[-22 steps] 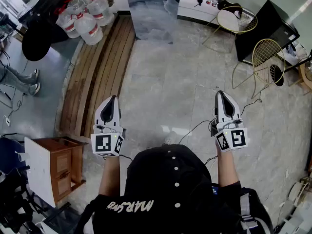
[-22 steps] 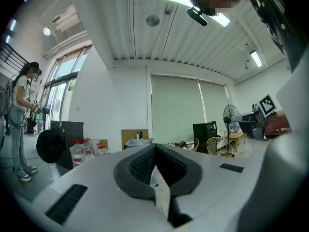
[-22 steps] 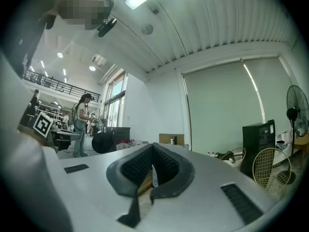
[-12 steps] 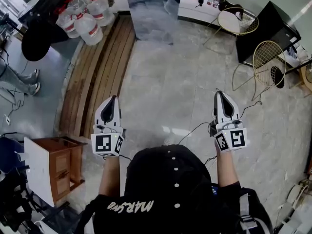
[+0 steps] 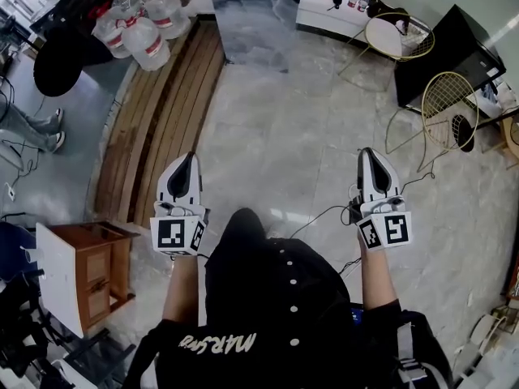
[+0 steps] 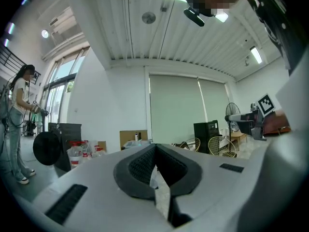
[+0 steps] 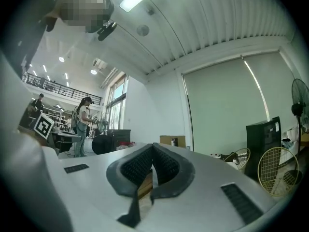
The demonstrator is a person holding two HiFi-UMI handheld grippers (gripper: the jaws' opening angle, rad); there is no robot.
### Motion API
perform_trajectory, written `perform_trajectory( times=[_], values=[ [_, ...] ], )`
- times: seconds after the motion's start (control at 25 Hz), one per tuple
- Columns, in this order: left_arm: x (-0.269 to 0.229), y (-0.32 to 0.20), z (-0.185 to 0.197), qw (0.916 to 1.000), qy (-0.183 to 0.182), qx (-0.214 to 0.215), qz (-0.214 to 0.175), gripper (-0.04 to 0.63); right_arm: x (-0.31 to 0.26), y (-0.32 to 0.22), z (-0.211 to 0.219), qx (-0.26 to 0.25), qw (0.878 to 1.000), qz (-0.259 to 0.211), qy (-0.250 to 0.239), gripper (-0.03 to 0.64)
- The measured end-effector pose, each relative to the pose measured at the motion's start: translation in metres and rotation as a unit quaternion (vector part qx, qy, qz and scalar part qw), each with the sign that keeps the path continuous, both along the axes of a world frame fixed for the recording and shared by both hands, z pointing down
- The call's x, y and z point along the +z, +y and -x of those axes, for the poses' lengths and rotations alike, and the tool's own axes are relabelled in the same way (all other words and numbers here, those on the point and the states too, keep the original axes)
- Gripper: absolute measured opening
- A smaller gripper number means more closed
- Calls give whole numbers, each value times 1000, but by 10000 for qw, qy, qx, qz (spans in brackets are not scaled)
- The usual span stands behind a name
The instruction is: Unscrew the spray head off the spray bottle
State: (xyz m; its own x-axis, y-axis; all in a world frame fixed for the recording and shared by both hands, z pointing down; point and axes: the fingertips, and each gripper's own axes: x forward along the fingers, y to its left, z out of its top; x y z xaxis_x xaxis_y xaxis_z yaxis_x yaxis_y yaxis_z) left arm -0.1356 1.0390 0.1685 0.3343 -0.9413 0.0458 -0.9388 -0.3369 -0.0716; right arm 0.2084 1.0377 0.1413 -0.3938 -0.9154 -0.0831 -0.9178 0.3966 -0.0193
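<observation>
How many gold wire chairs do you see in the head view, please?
2: one chair at top right, the second chair below it near the right edge; others may be hidden.

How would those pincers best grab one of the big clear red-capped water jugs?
Probably at the narrow neck under the cap of a big clear red-capped water jug, coming level from the side: it stands upright, and its round body looks too wide for the jaws.

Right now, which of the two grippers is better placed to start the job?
Neither: the left gripper and right gripper are both shut, empty and held level side by side above the floor, and no spray bottle shows in any view.
</observation>
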Motion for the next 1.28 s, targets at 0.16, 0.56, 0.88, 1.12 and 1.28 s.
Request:
perform_trajectory(
  times=[0.16,0.56,0.88,1.12,1.28],
  values=[
    [2,-16,-4,10000,-17,22,20,25,1,-14,-8,53,9999,3,-93,12],
    [13,-109,-4,9999,5,96,29,25,8,-98,-11,112,9999,-3,-3,11],
    [3,-223,2,9998,6,206,-18,25,-7,-207,3,80,10000,-28,4,11],
    [-5,-305,15,9996,-23,284,-56,25,-15,-287,14,135,9999,-68,38,12],
    [-10,-354,23,9994,-63,318,-108,25,-17,-336,20,210,9997,-95,-10,11]
  ],
)
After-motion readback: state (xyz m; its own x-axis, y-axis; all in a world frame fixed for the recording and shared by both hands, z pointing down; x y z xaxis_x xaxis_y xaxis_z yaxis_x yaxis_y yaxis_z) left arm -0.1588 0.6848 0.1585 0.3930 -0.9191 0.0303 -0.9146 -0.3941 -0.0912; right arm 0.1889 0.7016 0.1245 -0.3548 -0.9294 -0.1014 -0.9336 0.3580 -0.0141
